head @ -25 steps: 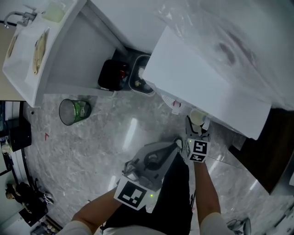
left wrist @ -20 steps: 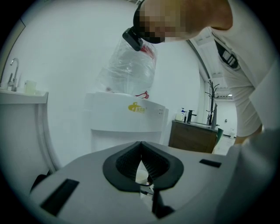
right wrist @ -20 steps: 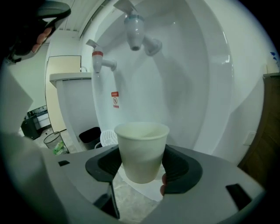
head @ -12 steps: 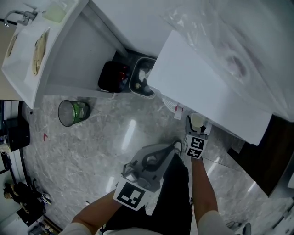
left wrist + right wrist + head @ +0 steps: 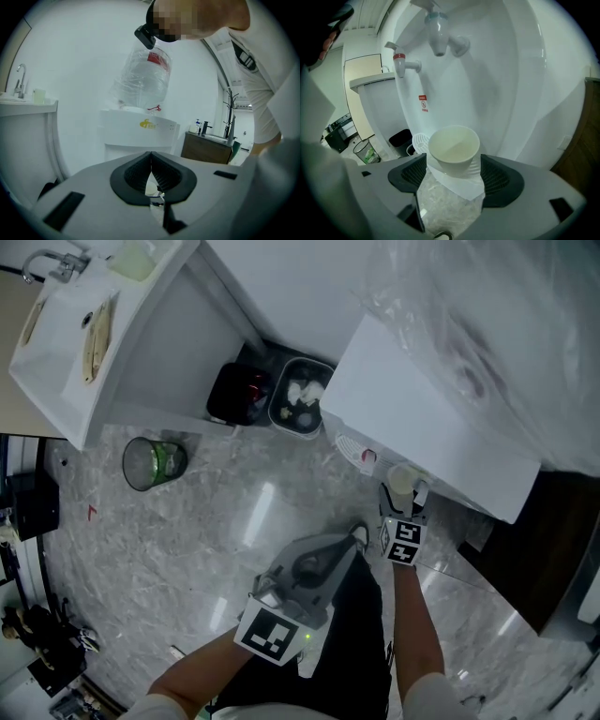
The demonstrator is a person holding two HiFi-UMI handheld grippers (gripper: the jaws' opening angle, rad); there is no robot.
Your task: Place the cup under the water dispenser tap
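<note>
The release step is judged to be in hand; the jaws of the right tool (image 5: 454, 174) are opening, and the white paper cup (image 5: 453, 145) stands between them with a gap seen on either side, so it is no longer gripped; the cup is set on the white ledge (image 5: 459, 190) of the water dispenser (image 5: 497, 84), with the blue tap (image 5: 437, 30) above and just ahead of the tool and the red tap (image 5: 401, 63) up to its left; the placing is judged nearly done; what is called for next is a straight withdrawal of the tool, so that the light cup is not nudged; the left tool (image 5: 151, 176) is held clenched on nothing, well back from the dispenser; below the tools a grey marbled floor (image 5: 187, 549) is seen; far to their left stand a black bin (image 5: 239, 393), a mesh wastebasket (image 5: 155, 463) and a white sink worktop (image 5: 66, 352).
</note>
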